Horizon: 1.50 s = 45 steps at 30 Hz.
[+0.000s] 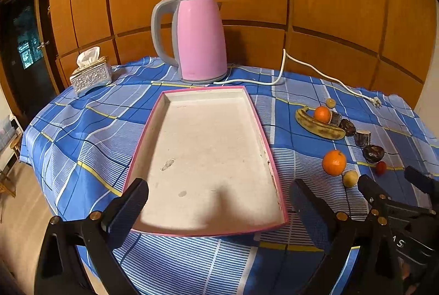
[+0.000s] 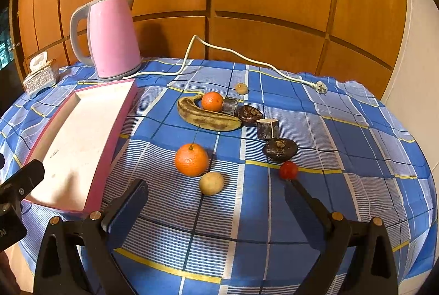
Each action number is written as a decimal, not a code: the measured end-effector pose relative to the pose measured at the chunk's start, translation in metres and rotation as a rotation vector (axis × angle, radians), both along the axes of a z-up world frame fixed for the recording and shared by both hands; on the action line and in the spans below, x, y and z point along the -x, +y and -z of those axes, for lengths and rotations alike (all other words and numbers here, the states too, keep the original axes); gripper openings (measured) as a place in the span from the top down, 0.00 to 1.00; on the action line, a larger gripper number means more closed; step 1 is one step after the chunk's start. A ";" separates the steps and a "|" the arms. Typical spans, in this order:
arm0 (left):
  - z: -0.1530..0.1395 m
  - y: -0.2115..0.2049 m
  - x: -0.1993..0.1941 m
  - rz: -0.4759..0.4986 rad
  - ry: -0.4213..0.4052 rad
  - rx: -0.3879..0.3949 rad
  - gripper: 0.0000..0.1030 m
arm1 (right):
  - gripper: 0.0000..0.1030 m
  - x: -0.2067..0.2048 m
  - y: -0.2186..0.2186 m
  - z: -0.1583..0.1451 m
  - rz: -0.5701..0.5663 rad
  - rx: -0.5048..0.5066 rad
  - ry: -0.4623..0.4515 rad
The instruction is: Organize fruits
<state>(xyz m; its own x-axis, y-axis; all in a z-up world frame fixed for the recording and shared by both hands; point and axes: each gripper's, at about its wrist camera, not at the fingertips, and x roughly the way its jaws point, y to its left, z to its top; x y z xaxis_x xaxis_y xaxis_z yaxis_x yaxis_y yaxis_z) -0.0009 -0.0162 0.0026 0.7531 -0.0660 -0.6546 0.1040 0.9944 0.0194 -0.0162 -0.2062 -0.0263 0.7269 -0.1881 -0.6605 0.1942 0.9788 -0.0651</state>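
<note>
Both hand-held grippers hang over the near edge of the table with fingers spread and nothing between them: the left hand-held gripper over the bare pink-rimmed tray, the right hand-held gripper just short of a small yellowish fruit. The banana, oranges and dark fruits lie scattered on the checked cloth right of the tray.

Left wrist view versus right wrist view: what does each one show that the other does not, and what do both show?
Only the left wrist view shows the whole tray, near rim included, and the floor at left. Only the right wrist view shows the white wall at far right and the right gripper head-on, open over the small yellowish fruit. Both show the pink kettle, tissue box, banana, two oranges, cherry tomato, white cord and checked tablecloth.
</note>
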 end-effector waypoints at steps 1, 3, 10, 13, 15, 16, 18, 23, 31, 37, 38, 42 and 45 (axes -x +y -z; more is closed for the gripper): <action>0.000 -0.001 0.000 0.003 0.000 -0.001 0.00 | 0.02 0.000 0.000 0.000 0.001 0.000 0.000; 0.000 -0.002 0.000 0.008 0.003 -0.002 0.00 | 0.02 0.000 -0.001 0.000 0.002 -0.003 0.001; 0.000 -0.009 0.000 0.050 0.004 0.000 0.00 | 0.02 0.000 -0.006 0.002 0.013 -0.012 0.004; -0.001 -0.011 -0.001 0.088 0.008 0.032 0.00 | 0.02 0.000 -0.012 0.003 0.026 -0.017 0.006; -0.001 -0.015 -0.001 0.116 0.015 0.037 0.00 | 0.02 0.001 -0.019 0.003 0.041 -0.024 0.007; 0.000 -0.018 -0.002 0.134 0.022 0.036 0.00 | 0.02 0.001 -0.023 0.003 0.050 -0.028 0.007; -0.002 -0.022 -0.003 0.172 0.028 0.061 0.00 | 0.02 0.003 -0.031 0.002 0.068 -0.037 0.005; -0.007 -0.040 -0.016 0.284 0.072 0.073 0.00 | 0.02 0.013 -0.064 0.001 0.126 -0.064 0.002; 0.000 -0.089 -0.029 0.455 0.146 0.007 0.02 | 0.04 0.040 -0.119 0.011 0.257 -0.115 0.036; 0.025 -0.122 -0.060 0.504 0.290 0.031 0.39 | 0.05 0.042 -0.128 0.014 0.273 -0.126 0.035; 0.029 -0.127 -0.068 0.499 0.311 0.055 0.39 | 0.05 0.042 -0.128 0.015 0.267 -0.126 0.033; 0.042 -0.144 -0.087 0.469 0.359 0.109 0.39 | 0.05 0.040 -0.124 0.021 0.248 -0.133 0.045; 0.055 -0.152 -0.102 0.447 0.415 0.145 0.39 | 0.05 0.039 -0.123 0.023 0.237 -0.138 0.050</action>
